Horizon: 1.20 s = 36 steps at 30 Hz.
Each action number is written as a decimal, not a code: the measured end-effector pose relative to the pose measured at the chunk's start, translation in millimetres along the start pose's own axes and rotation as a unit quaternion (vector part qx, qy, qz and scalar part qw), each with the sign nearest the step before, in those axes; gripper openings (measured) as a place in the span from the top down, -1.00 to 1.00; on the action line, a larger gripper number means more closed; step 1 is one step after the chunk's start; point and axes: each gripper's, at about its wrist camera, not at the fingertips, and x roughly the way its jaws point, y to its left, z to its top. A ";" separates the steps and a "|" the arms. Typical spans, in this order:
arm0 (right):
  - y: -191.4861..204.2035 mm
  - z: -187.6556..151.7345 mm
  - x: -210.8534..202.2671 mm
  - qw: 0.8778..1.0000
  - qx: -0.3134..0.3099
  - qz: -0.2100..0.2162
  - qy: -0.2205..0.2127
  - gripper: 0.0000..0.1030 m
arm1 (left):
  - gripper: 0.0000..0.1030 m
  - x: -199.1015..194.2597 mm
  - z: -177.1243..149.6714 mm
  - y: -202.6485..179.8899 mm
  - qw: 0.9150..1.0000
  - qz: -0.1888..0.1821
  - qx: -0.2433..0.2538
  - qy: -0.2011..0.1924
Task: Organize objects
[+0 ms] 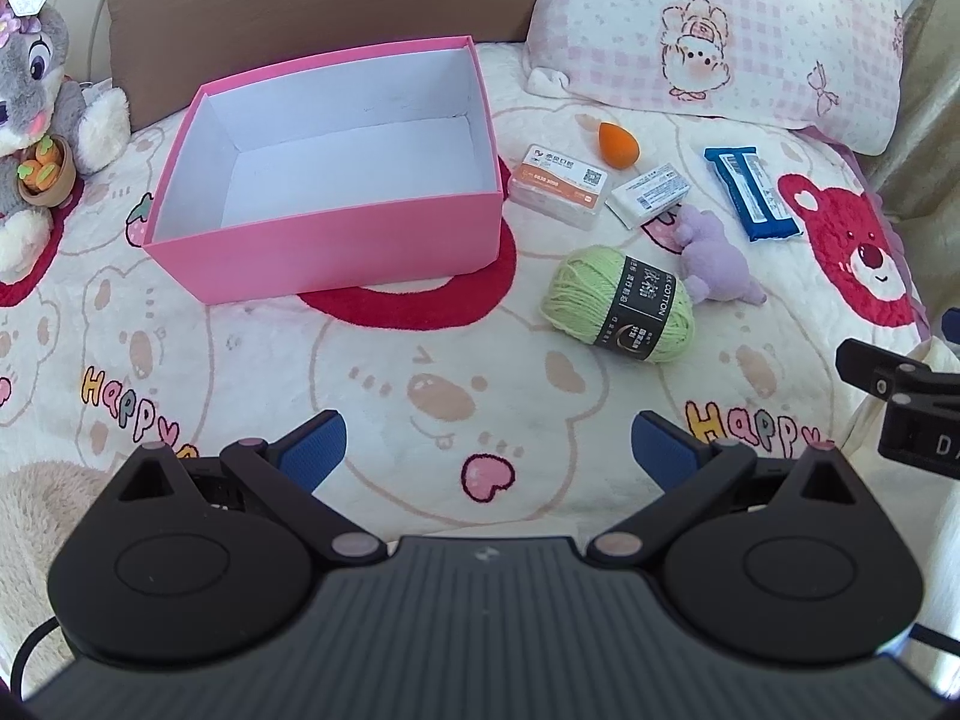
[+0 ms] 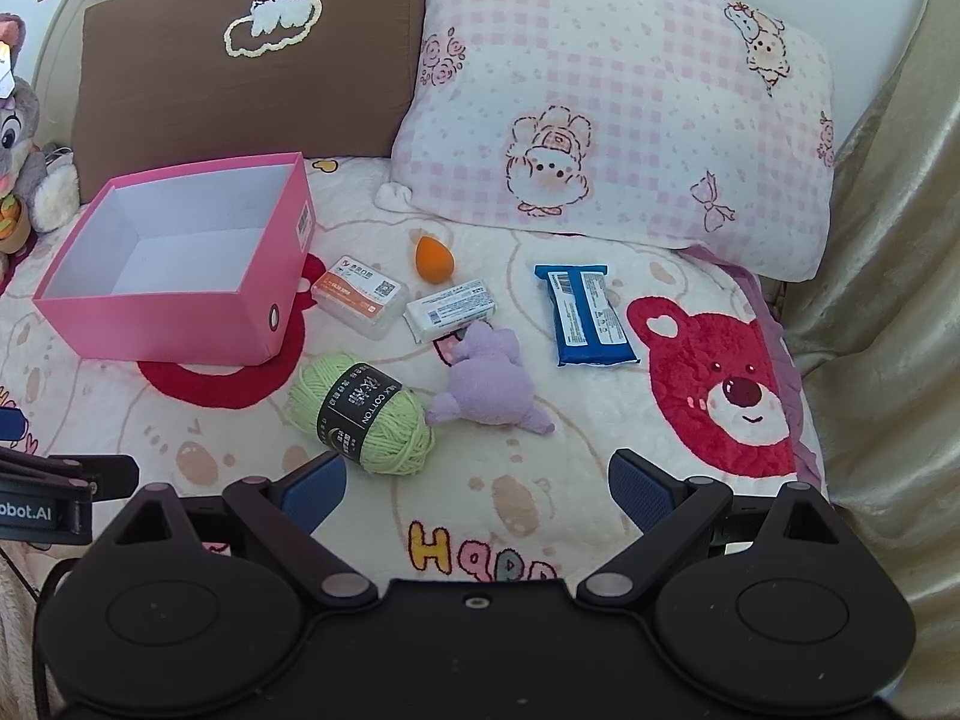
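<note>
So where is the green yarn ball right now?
The green yarn ball lies on the blanket, right of the pink box, touching the purple plush toy.

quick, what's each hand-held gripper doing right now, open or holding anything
Left hand-held gripper: open, holding nothing, above the blanket.
Right hand-held gripper: open, holding nothing, just short of the yarn.

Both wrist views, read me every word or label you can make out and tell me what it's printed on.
"COTTON": black band on the green yarn ball.
"Happy": blanket, partly cut off.
"obot.AI": left gripper body at the edge of the right wrist view, start hidden.
Clear plastic box, white packet, blue packet, pink box sticker, and the plush rabbit tag: print too small to read.
</note>
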 end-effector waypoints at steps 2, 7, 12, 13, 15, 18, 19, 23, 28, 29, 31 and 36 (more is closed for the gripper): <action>1.0 -0.1 0.1 1.000 0.000 0.000 0.000 -0.87 | -1.00 1.3 -0.2 -1.3 1.000 0.000 0.001 0.002; 0.9 -0.1 0.2 1.000 0.001 0.000 0.000 -0.87 | -1.00 5.9 -2.6 -2.5 1.000 0.002 0.004 0.007; 0.4 0.3 0.1 1.000 0.001 -0.001 0.000 -0.87 | -1.00 7.8 -3.5 -3.4 1.000 0.003 0.007 0.010; 0.7 0.0 -0.2 1.000 0.000 -0.001 -0.001 -0.87 | -1.00 7.8 -3.2 -3.3 1.000 0.003 0.006 0.010; -0.3 -0.3 -0.6 1.000 0.000 -0.001 -0.001 -0.87 | -1.00 7.7 -3.1 -3.6 1.000 0.003 0.005 0.010; -2.5 -1.4 -1.7 1.000 0.000 0.005 -0.001 -0.87 | -1.00 6.2 -0.6 -2.8 1.000 0.005 0.008 0.008; -3.7 -1.5 -2.1 1.000 0.001 0.008 -0.001 -0.87 | -1.00 5.3 0.9 -2.9 1.000 0.006 0.010 0.007; -4.3 -1.5 -1.3 1.000 0.005 0.019 0.000 -0.87 | -1.00 0.7 13.0 -1.0 0.999 0.012 0.030 -0.006; -3.5 1.9 2.4 1.000 0.007 0.019 0.002 -0.87 | -1.00 -0.5 26.9 7.7 0.999 0.016 0.039 -0.008; -3.5 2.3 3.2 1.000 0.007 0.019 0.002 -0.87 | -1.00 -0.4 28.5 8.4 0.999 0.018 0.043 -0.008; -3.9 3.1 5.3 1.000 0.009 0.020 0.003 -0.87 | -1.00 0.6 30.5 9.5 0.998 0.025 0.051 -0.009; -3.4 3.6 10.2 1.000 0.011 0.024 0.011 -0.87 | -1.00 4.6 32.6 5.6 0.997 0.035 0.073 -0.006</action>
